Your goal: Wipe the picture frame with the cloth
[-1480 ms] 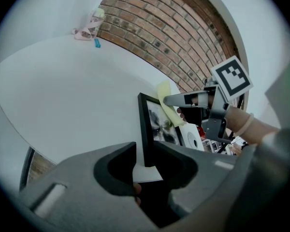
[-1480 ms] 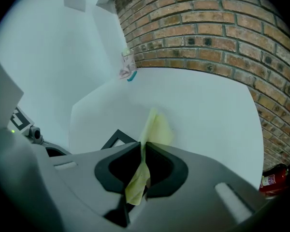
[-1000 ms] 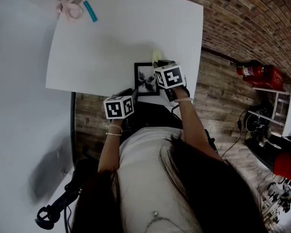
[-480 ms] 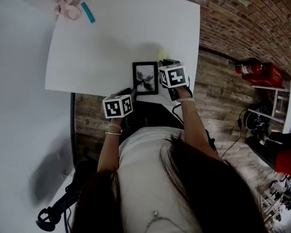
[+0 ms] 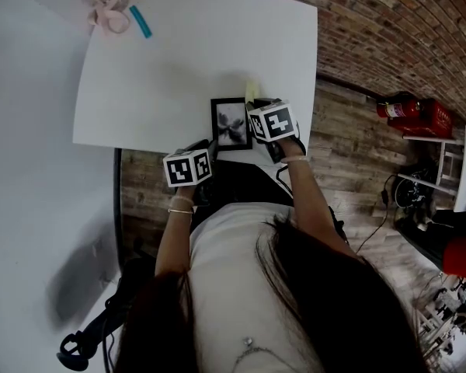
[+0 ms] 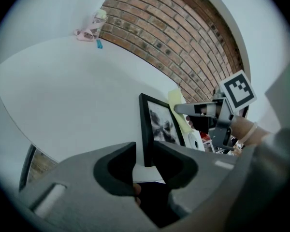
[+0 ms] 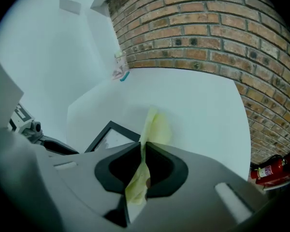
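A black picture frame [image 5: 231, 123] with a grey print lies flat on the white table [image 5: 179, 61], close to its near edge. My left gripper [image 5: 209, 148] is at the frame's near left corner. In the left gripper view its jaws [image 6: 144, 157] stand narrowly together on the frame's black edge [image 6: 146, 129]. My right gripper [image 5: 258, 106] is over the frame's right side, shut on a pale yellow cloth [image 5: 251, 90]. In the right gripper view the cloth [image 7: 153, 127] hangs out past the gripper [image 7: 141, 151], draping onto the table beside the frame [image 7: 111, 134].
A pink object [image 5: 109, 10] and a teal stick [image 5: 143, 19] sit at the table's far left corner. A brick wall [image 5: 388, 29] runs along the right. A red fire extinguisher [image 5: 408, 113] lies on the wooden floor. The table's near edge passes just below the frame.
My right gripper and the cloth shifted right half a second ago and have come back left over the frame's right side. The left gripper and frame have barely moved.
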The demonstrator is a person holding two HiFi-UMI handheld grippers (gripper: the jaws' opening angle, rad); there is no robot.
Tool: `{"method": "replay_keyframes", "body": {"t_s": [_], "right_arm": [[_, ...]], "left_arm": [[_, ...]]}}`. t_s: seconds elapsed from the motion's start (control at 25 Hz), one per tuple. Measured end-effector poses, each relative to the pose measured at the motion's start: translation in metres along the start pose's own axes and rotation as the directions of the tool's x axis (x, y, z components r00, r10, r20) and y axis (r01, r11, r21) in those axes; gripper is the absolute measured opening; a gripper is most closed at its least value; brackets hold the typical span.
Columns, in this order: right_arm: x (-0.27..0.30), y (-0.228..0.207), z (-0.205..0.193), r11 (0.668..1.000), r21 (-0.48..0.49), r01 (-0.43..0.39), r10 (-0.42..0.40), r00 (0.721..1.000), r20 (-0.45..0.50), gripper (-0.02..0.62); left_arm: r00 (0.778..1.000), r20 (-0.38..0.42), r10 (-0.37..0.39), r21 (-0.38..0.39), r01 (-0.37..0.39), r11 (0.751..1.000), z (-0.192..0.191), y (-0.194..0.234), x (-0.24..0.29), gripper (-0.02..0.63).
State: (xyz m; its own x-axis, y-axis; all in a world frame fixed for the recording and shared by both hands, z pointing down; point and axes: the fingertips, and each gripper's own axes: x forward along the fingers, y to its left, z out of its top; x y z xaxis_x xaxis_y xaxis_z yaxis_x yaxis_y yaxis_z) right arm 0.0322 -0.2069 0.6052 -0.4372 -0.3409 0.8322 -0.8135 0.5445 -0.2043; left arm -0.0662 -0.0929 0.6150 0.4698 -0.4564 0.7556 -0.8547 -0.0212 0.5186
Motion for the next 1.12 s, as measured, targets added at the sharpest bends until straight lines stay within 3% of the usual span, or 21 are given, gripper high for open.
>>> {"method": "replay_keyframes", "body": {"t_s": [1.12], "right_arm": [[-0.015,0.018,-0.032,1.0,-0.014,0.026,-0.026,0.999,-0.023,0.037]], "left_arm": [[1.0,-0.001,-0.013,0.005,0.013,1.0,0.0,-0.001,0.0,0.11]]}}
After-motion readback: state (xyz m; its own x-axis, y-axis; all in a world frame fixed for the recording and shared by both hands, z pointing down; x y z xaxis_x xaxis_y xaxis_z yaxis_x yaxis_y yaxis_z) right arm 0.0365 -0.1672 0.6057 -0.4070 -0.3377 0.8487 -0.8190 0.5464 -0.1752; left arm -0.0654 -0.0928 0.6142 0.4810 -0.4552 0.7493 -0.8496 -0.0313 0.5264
